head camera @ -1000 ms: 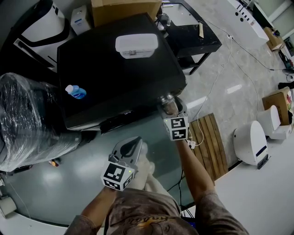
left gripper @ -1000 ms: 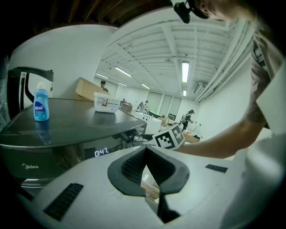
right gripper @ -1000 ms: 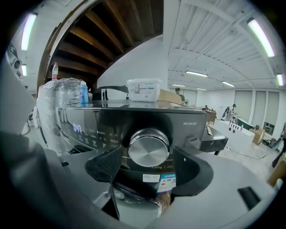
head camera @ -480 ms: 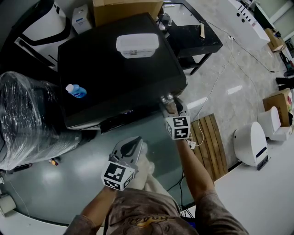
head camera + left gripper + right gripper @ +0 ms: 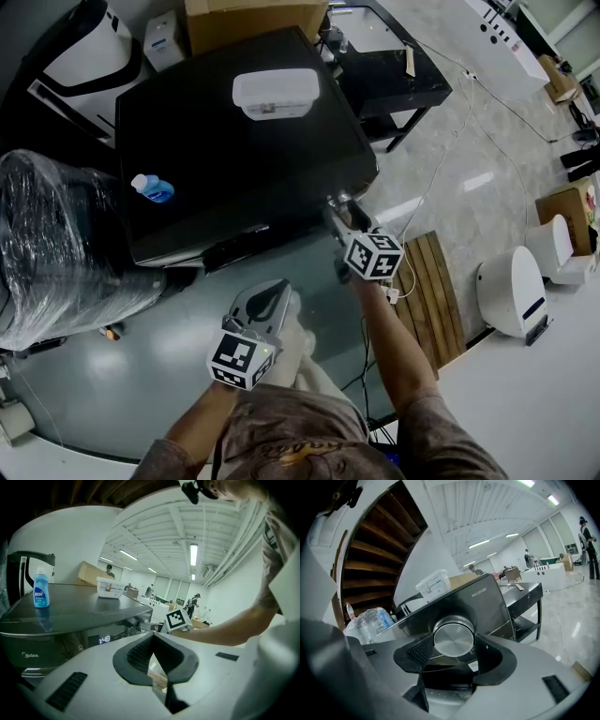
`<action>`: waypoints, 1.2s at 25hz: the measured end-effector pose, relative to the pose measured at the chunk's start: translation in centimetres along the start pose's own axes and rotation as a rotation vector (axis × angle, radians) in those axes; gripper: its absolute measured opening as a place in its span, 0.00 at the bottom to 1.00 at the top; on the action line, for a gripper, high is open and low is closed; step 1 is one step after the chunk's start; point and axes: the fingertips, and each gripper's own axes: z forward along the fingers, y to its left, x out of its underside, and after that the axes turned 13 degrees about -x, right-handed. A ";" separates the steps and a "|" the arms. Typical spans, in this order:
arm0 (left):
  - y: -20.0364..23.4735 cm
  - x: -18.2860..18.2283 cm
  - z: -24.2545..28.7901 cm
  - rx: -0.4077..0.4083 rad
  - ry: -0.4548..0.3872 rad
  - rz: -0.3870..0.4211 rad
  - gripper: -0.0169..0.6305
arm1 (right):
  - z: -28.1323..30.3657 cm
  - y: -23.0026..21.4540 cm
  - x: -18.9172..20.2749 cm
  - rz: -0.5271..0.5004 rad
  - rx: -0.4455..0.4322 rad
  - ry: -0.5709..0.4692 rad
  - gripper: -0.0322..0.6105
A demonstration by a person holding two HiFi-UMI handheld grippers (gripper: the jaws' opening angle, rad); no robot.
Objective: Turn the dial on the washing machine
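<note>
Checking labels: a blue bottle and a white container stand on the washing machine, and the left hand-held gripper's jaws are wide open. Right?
Not open: the left gripper view shows the left hand-held gripper shut, with nothing between its jaws.

Dial sides partly behind fingers, sticker print seemingly illegible

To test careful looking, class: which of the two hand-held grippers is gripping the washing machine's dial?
The right hand-held gripper: its jaws have just closed onto the silver dial. The left hand-held gripper is shut on nothing.
</note>
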 end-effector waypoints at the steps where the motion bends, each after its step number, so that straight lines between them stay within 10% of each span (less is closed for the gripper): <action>1: 0.0 0.0 0.0 0.001 -0.001 0.000 0.03 | 0.0 0.0 0.0 0.019 -0.005 -0.008 0.47; 30: 0.1 0.0 0.2 0.014 0.006 -0.001 0.02 | -0.5 -0.9 -0.1 0.720 -0.133 -0.364 0.47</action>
